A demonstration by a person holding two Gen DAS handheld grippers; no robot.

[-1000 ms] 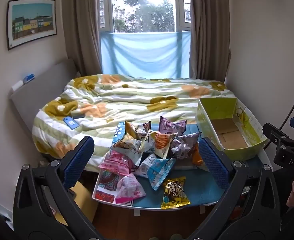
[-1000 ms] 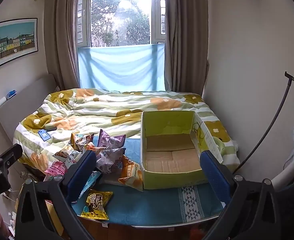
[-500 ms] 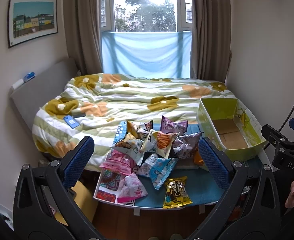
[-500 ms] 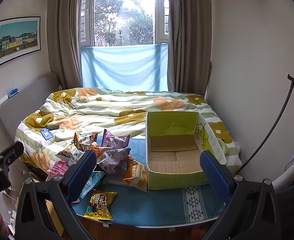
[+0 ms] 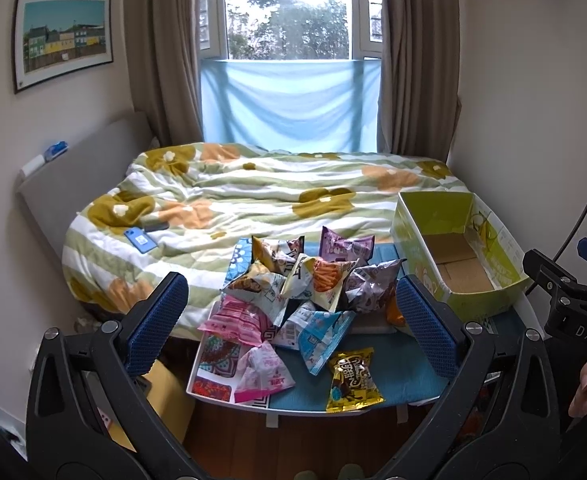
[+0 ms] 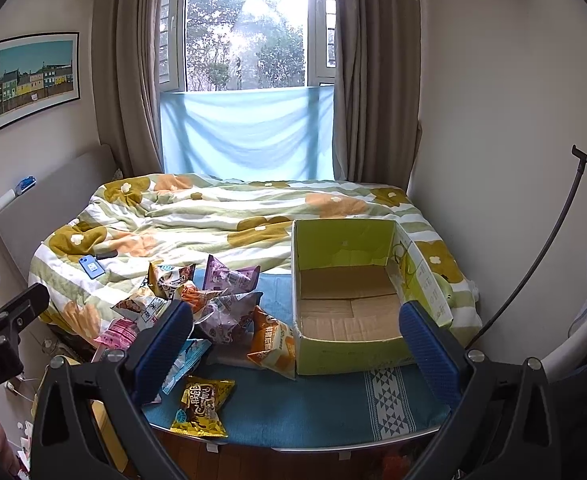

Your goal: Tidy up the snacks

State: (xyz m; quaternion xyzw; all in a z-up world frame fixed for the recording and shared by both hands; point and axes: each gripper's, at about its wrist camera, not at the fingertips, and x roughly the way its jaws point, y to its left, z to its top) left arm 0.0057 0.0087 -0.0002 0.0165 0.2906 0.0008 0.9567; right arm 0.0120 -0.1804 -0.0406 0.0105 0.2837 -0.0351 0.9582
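A heap of several snack bags (image 5: 293, 292) lies on a blue-covered table (image 5: 397, 376) at the foot of a bed. A yellow bag (image 5: 351, 380) lies alone at the front, also in the right wrist view (image 6: 203, 406). An empty green cardboard box (image 6: 349, 292) stands right of the heap, also in the left wrist view (image 5: 457, 256). An orange bag (image 6: 273, 342) leans against the box. My left gripper (image 5: 293, 316) is open and empty, well short of the heap. My right gripper (image 6: 293, 344) is open and empty, before the box.
The bed with a flowered duvet (image 5: 277, 200) lies behind the table. A blue phone (image 5: 139, 240) rests on the duvet at left. A grey headboard (image 5: 69, 184) stands on the left and a wall on the right. A black stand (image 6: 541, 248) leans at right.
Both grippers have drifted slightly, so the table and box sit a little differently in view. Jaws stay open and nothing on the table has moved.
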